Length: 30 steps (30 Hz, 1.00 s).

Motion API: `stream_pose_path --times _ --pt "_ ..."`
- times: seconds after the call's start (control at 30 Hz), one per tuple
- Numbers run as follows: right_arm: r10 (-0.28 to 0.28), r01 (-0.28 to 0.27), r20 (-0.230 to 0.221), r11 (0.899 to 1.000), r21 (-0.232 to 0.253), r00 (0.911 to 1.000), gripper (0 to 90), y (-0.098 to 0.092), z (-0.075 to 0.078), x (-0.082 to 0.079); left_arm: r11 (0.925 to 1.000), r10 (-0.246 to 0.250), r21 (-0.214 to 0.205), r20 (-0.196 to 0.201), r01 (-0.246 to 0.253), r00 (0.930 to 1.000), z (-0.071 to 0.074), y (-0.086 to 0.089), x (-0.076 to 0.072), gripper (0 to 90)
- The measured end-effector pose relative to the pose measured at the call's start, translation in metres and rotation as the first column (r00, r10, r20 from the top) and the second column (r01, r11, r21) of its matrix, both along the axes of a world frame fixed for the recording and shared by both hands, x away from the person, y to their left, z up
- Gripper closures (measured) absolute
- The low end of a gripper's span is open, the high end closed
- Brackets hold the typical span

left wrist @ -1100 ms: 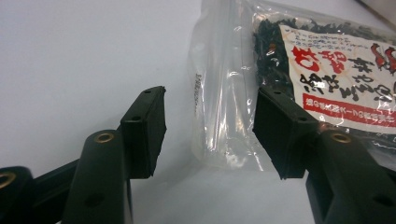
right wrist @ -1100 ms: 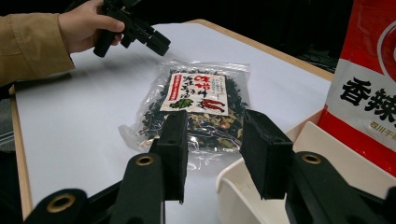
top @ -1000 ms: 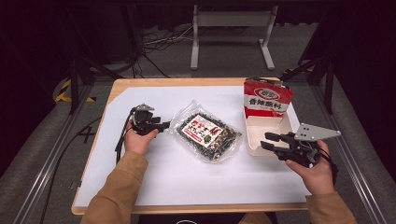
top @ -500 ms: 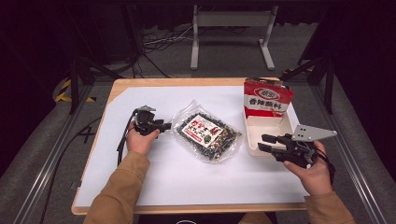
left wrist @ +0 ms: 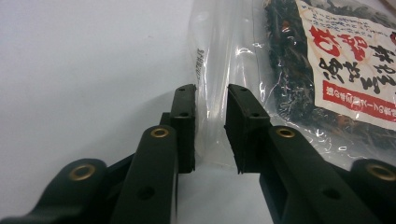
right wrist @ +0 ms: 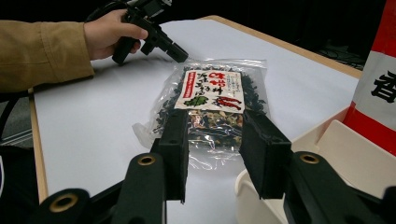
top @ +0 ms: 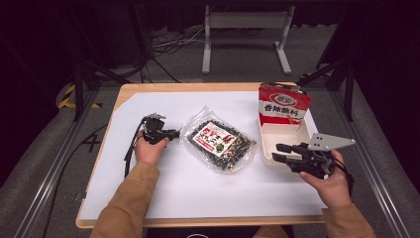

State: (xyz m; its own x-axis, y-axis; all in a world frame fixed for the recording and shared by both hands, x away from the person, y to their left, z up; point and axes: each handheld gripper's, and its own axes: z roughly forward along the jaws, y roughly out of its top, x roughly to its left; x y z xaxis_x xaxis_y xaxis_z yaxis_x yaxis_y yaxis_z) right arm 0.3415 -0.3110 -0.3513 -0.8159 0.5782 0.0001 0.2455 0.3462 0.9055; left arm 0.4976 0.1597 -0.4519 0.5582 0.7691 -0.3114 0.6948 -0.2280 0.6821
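Observation:
A clear bag of dark dried greens with a white and red label (top: 220,145) lies flat mid-table. My left gripper (top: 174,134) is at its left edge. In the left gripper view the jaws (left wrist: 210,121) straddle the bag's (left wrist: 327,70) clear plastic rim. They have just been closing, but a gap remains and the pads do not press on the film. My right gripper (top: 278,152) hovers open by the white tray (top: 285,134) and points at the bag (right wrist: 210,93). Nothing is between its jaws (right wrist: 212,140).
A red and white snack packet (top: 282,104) stands upright at the far end of the white tray (right wrist: 327,149). The table has a white mat with wooden edges (top: 198,221). Dark floor, cables and a metal stand lie beyond the far edge.
The left gripper's jaws have narrowed around the bag's left edge. Both hands have hardly shifted, and the bag lies where it was.

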Motion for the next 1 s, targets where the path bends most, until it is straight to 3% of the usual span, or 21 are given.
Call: stream_pose_path --times 0.2,0.37,0.77,1.0 --pt "0.0 0.0 -0.004 1.0 -0.001 1.0 61.8 0.0 -0.001 0.001 0.9994 0.006 0.033 0.014 -0.007 0.9999 0.0 -0.001 -0.001 85.2" --pt "-0.001 0.001 -0.005 1.0 0.0 1.0 61.8 0.0 -0.002 0.001 0.9998 0.007 0.02 0.004 -0.008 1.0 0.0 0.0 -0.001 90.0" --pt "0.004 -0.003 -0.02 1.0 0.01 0.9998 60.8 0.0 -0.004 0.003 0.999 0.002 0.044 0.081 -0.006 0.9967 0.015 0.002 -0.008 90.0" --pt "0.004 -0.004 -0.019 1.0 0.011 0.9998 61.1 0.001 -0.003 0.002 0.9999 0.008 0.014 0.138 -0.01 0.9904 0.031 0.007 -0.015 90.0"
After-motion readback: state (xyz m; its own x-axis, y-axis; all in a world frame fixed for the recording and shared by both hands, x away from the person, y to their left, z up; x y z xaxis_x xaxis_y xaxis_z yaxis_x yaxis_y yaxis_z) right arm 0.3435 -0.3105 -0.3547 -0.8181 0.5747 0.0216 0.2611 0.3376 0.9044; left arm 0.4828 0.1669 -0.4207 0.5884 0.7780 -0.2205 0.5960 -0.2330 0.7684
